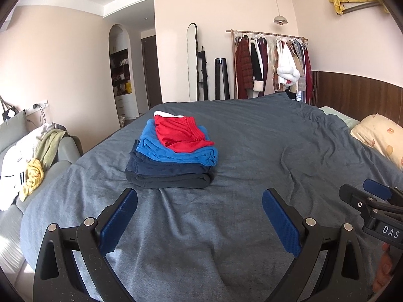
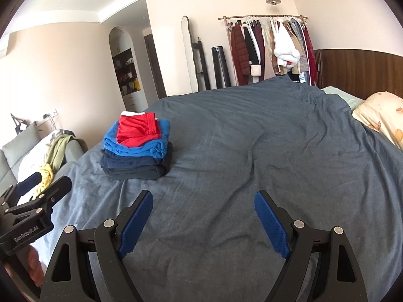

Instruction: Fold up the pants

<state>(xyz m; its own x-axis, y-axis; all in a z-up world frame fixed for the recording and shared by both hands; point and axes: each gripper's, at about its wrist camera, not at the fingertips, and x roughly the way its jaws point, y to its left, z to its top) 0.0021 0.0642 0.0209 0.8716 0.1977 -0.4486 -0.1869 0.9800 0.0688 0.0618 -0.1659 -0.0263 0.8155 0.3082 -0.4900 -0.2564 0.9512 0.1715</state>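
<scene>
Left wrist view: left gripper [image 1: 200,196] spread wide, nothing between the blue ribbed pads, hanging over the grey bedspread [image 1: 252,156] just short of the stack of folded pants [image 1: 171,158]. Stack squared up: red pair [image 1: 180,133] on top, white edge [image 1: 163,113] peeking out behind it, bright blue fleece-like pair [image 1: 176,151] beneath, two dark navy pairs at the bottom. Right gripper [image 1: 370,196] visible well to the right of the stack, beside the near edge of the bed; jaw gap hard to read from this angle. Patterned cream pillow [image 1: 382,136] far right of the stack.

Right wrist view: right gripper [image 2: 204,203] released, jaws standing wide apart, empty, with the stack [image 2: 137,151] ahead and to the left. No unfolded pants on the bedspread; loose clothes only on the grey sofa [image 2: 15,156] left of the stack, yellow and pale green cloth among them. Clothes rack [image 2: 269,47] far behind the stack.

Likely handling: soft, light, limp cloth, easy to pinch yet prone to sagging and slipping out of square. Best taken at a waistband or hem corner, one per gripper, where the doubled seam gives the pads something thick.
</scene>
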